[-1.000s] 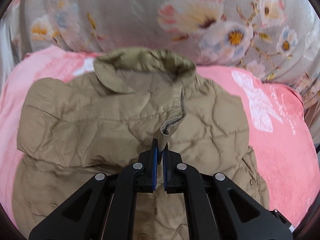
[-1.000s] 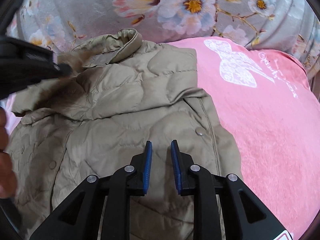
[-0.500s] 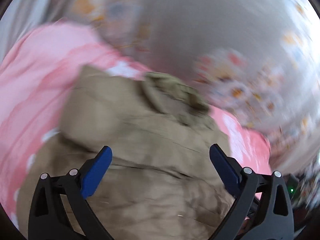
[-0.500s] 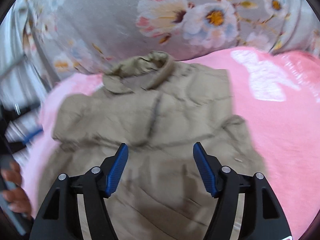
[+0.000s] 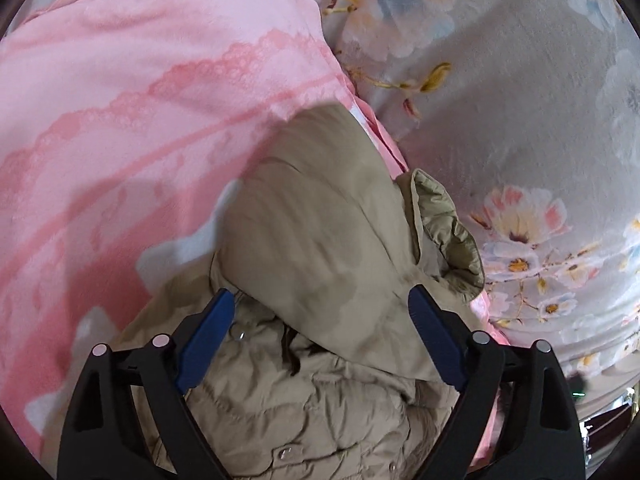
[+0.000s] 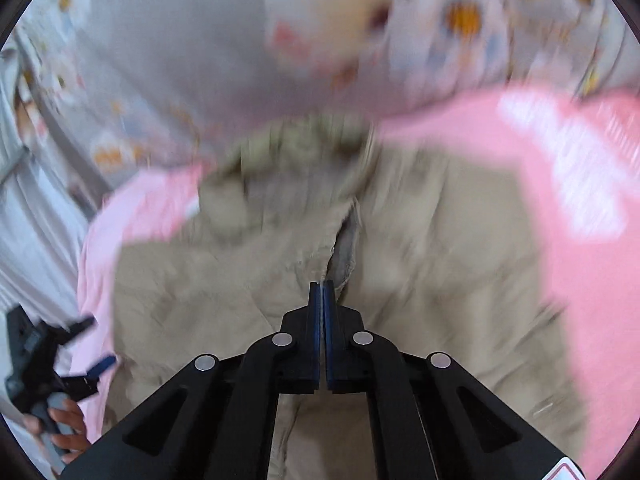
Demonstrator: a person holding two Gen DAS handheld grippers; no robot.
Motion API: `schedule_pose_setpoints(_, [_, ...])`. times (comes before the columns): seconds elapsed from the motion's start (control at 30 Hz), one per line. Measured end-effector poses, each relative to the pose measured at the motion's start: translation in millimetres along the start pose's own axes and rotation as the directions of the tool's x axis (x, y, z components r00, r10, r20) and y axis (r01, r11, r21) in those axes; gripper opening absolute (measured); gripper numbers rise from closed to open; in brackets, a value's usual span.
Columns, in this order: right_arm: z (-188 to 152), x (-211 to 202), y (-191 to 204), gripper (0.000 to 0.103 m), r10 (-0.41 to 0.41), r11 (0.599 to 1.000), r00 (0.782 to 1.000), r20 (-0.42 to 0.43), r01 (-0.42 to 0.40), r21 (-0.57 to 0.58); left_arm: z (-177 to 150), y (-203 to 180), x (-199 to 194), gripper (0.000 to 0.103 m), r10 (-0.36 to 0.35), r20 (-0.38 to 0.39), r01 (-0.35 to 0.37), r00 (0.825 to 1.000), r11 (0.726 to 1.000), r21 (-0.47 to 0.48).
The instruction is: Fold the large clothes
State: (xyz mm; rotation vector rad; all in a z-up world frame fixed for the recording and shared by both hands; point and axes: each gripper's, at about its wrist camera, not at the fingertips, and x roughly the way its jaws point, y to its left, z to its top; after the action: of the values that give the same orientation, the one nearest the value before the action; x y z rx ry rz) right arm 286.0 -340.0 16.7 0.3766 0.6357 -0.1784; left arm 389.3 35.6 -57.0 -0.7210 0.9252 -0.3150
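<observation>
A tan quilted jacket [image 5: 320, 248] lies on a pink blanket [image 5: 120, 100], its sleeves folded across the front and its collar [image 5: 448, 224] toward the floral cover. My left gripper [image 5: 320, 312] is open wide above the jacket's left shoulder and holds nothing. In the blurred right wrist view the jacket [image 6: 440, 260] fills the middle. My right gripper [image 6: 322, 286] is shut, its tips at the front placket edge [image 6: 344, 248]; whether fabric is between them I cannot tell. The left gripper [image 6: 76, 348] shows there at the lower left, in a hand.
A grey floral cover [image 5: 520, 80] rises behind the blanket and shows blurred in the right wrist view [image 6: 200, 40]. The pink blanket [image 6: 580, 200] extends to the right of the jacket. Pale striped fabric [image 6: 32, 220] hangs at the left edge.
My left gripper let go of the placket, opened wide and swung to the jacket's left side. My right gripper opened, moved to the jacket's centre and has shut at the placket.
</observation>
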Motion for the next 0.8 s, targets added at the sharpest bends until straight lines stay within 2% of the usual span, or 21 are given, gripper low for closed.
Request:
schedule_pose_setpoints(0.07, [17.0,-16.9,-8.3,0.001,-0.032,0.999,0.999,0.044,0.032,-0.014,2.2,-6.7,8.5,0.085,0.02,0.001,-0.02,1.0,1.0,0.012])
schedule_pose_setpoints(0.13, [23.1,-21.5,-15.4,0.001,-0.104,0.993,0.992,0.065,0.107,-0.055,2.9,-11.5,18.2,0.08,0.051,-0.008,-0.051,0.999,0.998,0.028])
schedule_pose_setpoints(0.23, [14.4,-8.1,-30.5,0.001,-0.161,0.984,0.987,0.022,0.162,-0.077,2.6,-19.7,35.0,0.066,0.186,0.008,-0.186,0.983,0.979,0.079])
schedule_pose_setpoints(0.3, [1.2,3.1,-41.4,0.001,-0.183,0.98,0.983,-0.009,0.181,-0.078,1.8,-24.2,43.2,0.063,0.285,0.051,-0.289,0.957,0.951,0.113])
schedule_pose_setpoints(0.33, [-5.5,9.0,-44.9,0.001,-0.192,0.979,0.981,-0.021,0.19,-0.079,1.2,-27.5,47.1,0.06,0.335,0.082,-0.343,0.939,0.929,0.136])
schedule_pose_setpoints(0.37, [-14.9,17.8,-49.6,0.001,-0.206,0.976,0.978,-0.04,0.203,-0.084,0.7,-29.9,49.3,0.059,0.36,0.101,-0.372,0.928,0.915,0.155])
schedule_pose_setpoints(0.4, [-21.4,21.1,-53.9,0.001,-0.216,0.974,0.975,-0.054,0.211,-0.086,-0.7,-33.7,54.2,0.059,0.407,0.135,-0.427,0.903,0.883,0.194])
schedule_pose_setpoints(0.5, [-40.7,38.0,-62.8,0.001,-0.237,0.969,0.968,-0.088,0.229,-0.091,-5.3,-35.9,67.0,0.056,0.476,0.17,-0.505,0.863,0.824,0.258])
schedule_pose_setpoints(0.57, [-49.8,45.8,-64.2,0.001,-0.252,0.964,0.963,-0.093,0.242,-0.107,-8.6,-34.4,73.2,0.056,0.501,0.183,-0.533,0.846,0.798,0.28])
schedule_pose_setpoints(0.67, [-55.4,51.8,-62.4,0.002,-0.27,0.958,0.958,-0.094,0.257,-0.129,-12.8,-32.5,79.8,0.056,0.52,0.195,-0.555,0.832,0.774,0.305])
schedule_pose_setpoints(0.8, [-63.6,61.4,-59.8,0.002,-0.291,0.949,0.95,-0.11,0.272,-0.161,-20.3,-36.2,90.0,0.056,0.553,0.238,-0.602,0.798,0.716,0.355])
